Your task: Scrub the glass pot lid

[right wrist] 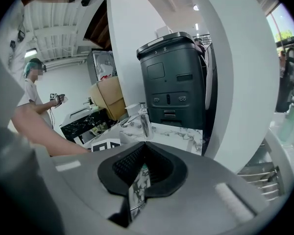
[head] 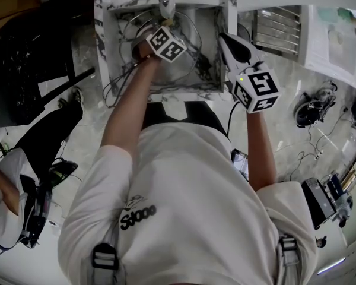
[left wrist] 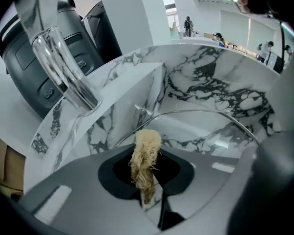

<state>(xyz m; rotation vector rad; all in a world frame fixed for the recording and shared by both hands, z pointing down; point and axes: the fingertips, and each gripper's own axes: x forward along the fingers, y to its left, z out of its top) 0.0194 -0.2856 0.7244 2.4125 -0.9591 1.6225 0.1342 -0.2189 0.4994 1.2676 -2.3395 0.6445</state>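
Marble sink (left wrist: 196, 77), one glass lid (left wrist: 201, 126), one loofah (left wrist: 146, 153)

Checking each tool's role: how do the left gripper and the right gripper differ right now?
The left gripper is shut on a tan fibrous scrubber; the right gripper pinches what looks like the thin metal rim of the glass pot lid. The left reaches down into the marble sink; the right sits at its right edge. Both have their jaws closed.
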